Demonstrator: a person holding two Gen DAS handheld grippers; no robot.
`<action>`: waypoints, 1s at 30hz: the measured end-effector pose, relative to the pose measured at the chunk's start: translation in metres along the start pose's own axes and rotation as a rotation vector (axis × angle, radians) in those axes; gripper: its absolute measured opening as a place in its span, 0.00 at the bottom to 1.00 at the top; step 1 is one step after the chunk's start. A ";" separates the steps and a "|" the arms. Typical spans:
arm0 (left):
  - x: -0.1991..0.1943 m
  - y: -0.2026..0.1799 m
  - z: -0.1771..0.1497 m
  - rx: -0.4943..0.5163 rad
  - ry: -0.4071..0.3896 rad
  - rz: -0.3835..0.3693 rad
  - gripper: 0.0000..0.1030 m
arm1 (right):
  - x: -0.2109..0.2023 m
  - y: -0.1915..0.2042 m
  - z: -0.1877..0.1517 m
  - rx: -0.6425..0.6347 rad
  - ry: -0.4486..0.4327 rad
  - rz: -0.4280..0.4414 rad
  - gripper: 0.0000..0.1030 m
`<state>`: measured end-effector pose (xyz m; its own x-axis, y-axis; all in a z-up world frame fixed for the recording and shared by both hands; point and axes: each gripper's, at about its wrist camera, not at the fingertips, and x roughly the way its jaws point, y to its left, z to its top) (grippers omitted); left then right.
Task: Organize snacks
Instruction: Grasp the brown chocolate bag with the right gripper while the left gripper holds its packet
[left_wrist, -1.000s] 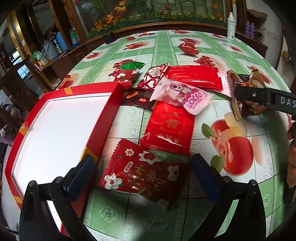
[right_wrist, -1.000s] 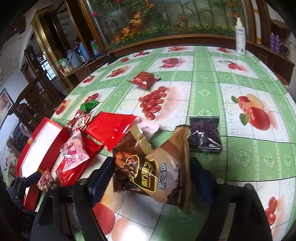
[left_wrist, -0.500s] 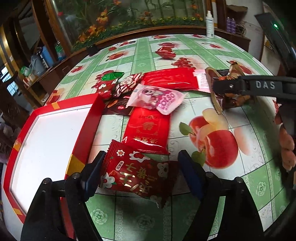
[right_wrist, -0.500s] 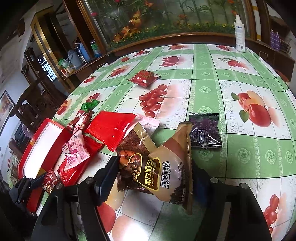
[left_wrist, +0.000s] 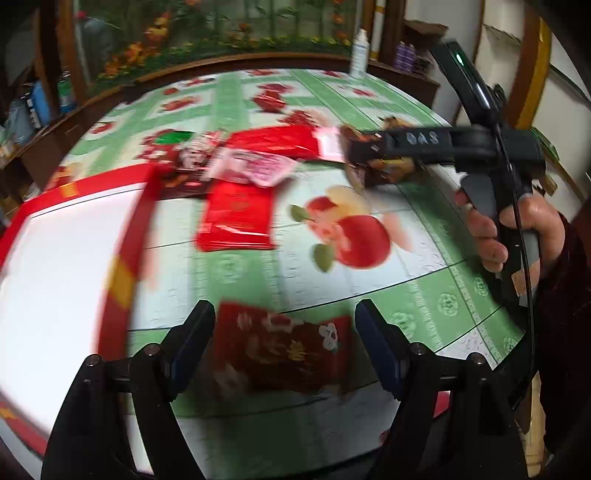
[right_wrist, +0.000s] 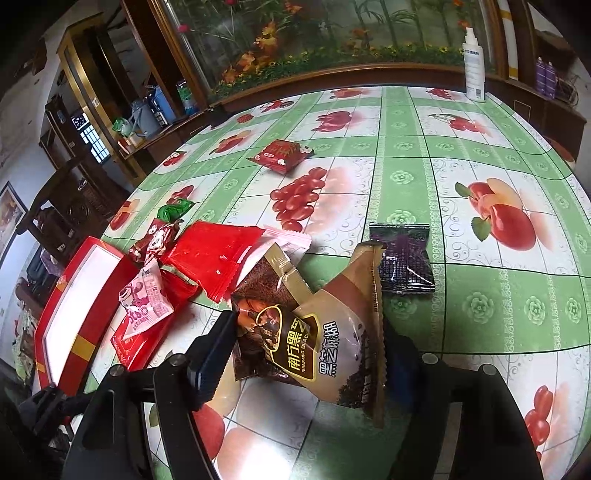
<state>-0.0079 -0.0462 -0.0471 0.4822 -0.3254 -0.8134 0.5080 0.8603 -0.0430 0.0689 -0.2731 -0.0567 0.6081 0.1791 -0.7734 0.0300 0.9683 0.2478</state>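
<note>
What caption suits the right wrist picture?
Right gripper clamps a brown sesame-paste packet above a fruit-print tablecloth, snacks nearby.

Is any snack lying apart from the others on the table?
Yes. One red packet lies alone far up the tablecloth, away from the pile beside the red box. A dark purple packet also lies separately.

White spray bottle (right_wrist: 474, 66) stood at table's far edge, w/ purple bottles (right_wrist: 545, 75) beyond it. Flower-painted glass panel (right_wrist: 332, 33) ran behind.
</note>
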 end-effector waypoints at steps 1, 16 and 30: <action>-0.002 0.004 0.002 -0.013 -0.006 0.011 0.76 | 0.000 0.001 0.000 -0.002 0.001 -0.003 0.73; 0.015 0.007 -0.011 -0.047 0.062 0.031 0.78 | -0.001 0.000 -0.002 0.002 0.008 -0.023 0.79; -0.003 0.000 -0.010 -0.032 -0.037 -0.025 0.30 | -0.007 -0.004 -0.006 0.004 -0.002 0.016 0.70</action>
<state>-0.0158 -0.0413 -0.0506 0.4961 -0.3607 -0.7898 0.4971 0.8638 -0.0823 0.0600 -0.2768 -0.0554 0.6103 0.1942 -0.7680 0.0233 0.9646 0.2625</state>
